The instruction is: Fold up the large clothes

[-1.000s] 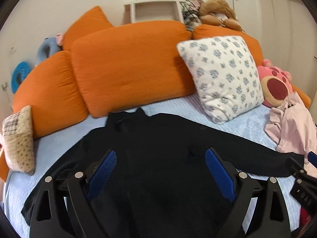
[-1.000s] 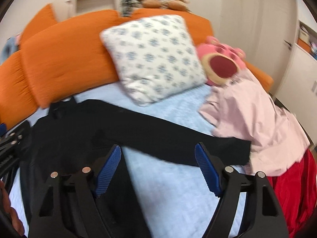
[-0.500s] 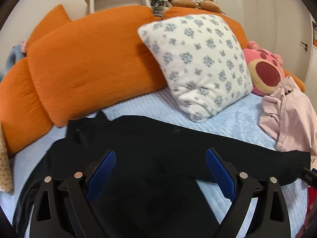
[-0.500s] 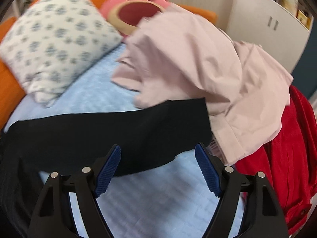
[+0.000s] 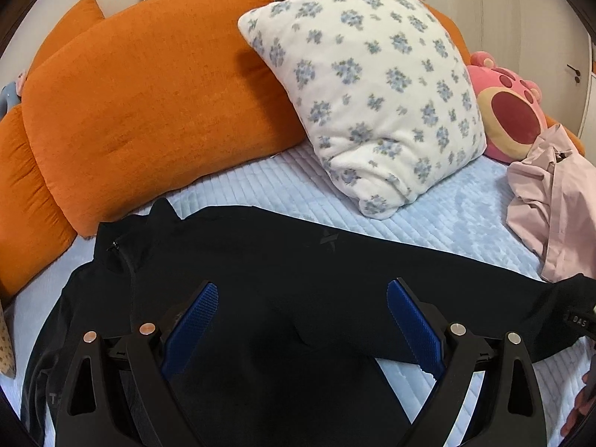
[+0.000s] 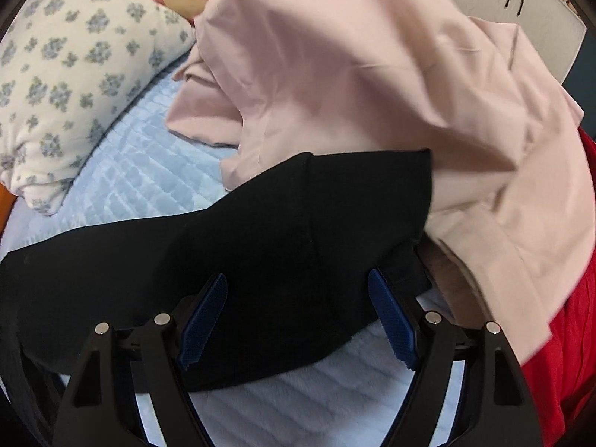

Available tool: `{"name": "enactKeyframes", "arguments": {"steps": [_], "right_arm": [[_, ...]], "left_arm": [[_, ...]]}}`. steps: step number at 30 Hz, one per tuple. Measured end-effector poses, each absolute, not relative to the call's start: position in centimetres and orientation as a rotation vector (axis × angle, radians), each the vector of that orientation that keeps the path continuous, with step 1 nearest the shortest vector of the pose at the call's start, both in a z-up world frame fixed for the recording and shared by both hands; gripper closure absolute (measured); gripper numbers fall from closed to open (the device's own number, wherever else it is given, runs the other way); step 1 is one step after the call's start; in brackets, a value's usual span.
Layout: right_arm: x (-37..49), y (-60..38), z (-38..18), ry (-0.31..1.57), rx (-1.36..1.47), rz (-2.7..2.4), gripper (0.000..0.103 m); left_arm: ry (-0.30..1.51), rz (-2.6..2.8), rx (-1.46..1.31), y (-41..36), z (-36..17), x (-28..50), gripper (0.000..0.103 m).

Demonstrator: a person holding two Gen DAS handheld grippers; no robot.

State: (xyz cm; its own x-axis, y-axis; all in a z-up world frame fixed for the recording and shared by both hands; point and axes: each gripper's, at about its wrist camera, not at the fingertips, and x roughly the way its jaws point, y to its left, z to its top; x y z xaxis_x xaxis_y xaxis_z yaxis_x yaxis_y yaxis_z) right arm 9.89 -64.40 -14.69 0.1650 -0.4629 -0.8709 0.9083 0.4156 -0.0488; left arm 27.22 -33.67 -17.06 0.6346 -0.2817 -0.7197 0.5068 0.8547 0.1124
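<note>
A black long-sleeved top [image 5: 238, 283] lies spread flat on the light blue bedspread [image 5: 439, 216], collar toward the orange cushions. Its right sleeve [image 5: 428, 279] stretches out to the right. My left gripper [image 5: 301, 320] is open and hovers over the chest and armpit area. In the right wrist view the sleeve's cuff end [image 6: 316, 223] lies between the jaws of my open right gripper [image 6: 298, 305], its tip against a pink garment [image 6: 372, 74]. The jaws stand wide on either side of the cuff, not closed.
Orange cushions [image 5: 149, 97] and a white floral pillow [image 5: 372, 85] line the back. A pink plush toy [image 5: 510, 111] sits at the right. The pink garment [image 5: 551, 201] is heaped at the right, with red fabric [image 6: 558, 354] below it.
My right gripper has swung right and down along the sleeve to its cuff, which now fills the space between the jaws. My left gripper has shifted right over the top's chest.
</note>
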Motion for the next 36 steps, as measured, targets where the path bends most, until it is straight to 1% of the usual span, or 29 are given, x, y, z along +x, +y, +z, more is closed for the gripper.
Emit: {"name": "enactKeyframes", "arguments": {"steps": [2,3,5,7,8,10,13,17,19,23,28,32,36], "right_arm": [[10.4,-64.4,-14.8,0.968,0.537,-1.053,0.026],[10.4,-64.3,-14.7,0.968,0.526,-1.052,0.029],[10.7,-64.0,-14.7,0.966,0.500,-1.049,0.038],[11.0,-63.8,-14.5,0.964,0.472,-1.054,0.061],[11.0,-63.5,-14.3,0.961,0.457,-1.056,0.065],[11.3,-63.1,-14.2,0.969,0.423,-1.044,0.077],[11.9,-62.3,-14.2,0.985,0.359,-1.038,0.084],[11.8,-61.4,-13.8,0.964,0.349,-1.022,0.087],[11.3,-61.1,-13.0,0.921,0.385,-1.003,0.088],[11.2,-60.0,-10.4,0.837,0.382,-0.955,0.088],[13.1,-59.0,-6.9,0.763,0.357,-0.892,0.088],[14.6,-58.0,-2.1,0.681,0.308,-0.841,0.088],[16.1,-56.0,3.3,0.595,0.245,-0.774,0.088]], "left_arm": [[0.761,-0.457,0.317,-33.6,-17.2,27.5,0.009],[0.762,-0.458,0.315,-33.6,-17.3,27.6,0.009],[0.762,-0.456,0.319,-33.5,-17.6,27.7,0.009],[0.761,-0.449,0.324,-33.5,-17.8,27.9,0.009],[0.764,-0.444,0.324,-33.4,-18.0,28.0,0.009],[0.774,-0.441,0.315,-33.3,-18.3,28.3,0.009],[0.775,-0.436,0.310,-33.1,-18.4,28.4,0.009],[0.769,-0.437,0.320,-33.1,-18.5,28.5,0.009],[0.766,-0.440,0.330,-33.3,-18.6,28.8,0.009],[0.772,-0.426,0.333,-33.5,-19.1,30.0,0.009],[0.810,-0.395,0.311,-33.0,-20.7,32.3,0.009],[0.842,-0.332,0.311,-32.2,-22.2,33.2,0.009],[0.919,-0.316,0.303,-31.4,-24.4,33.7,0.009]]}}
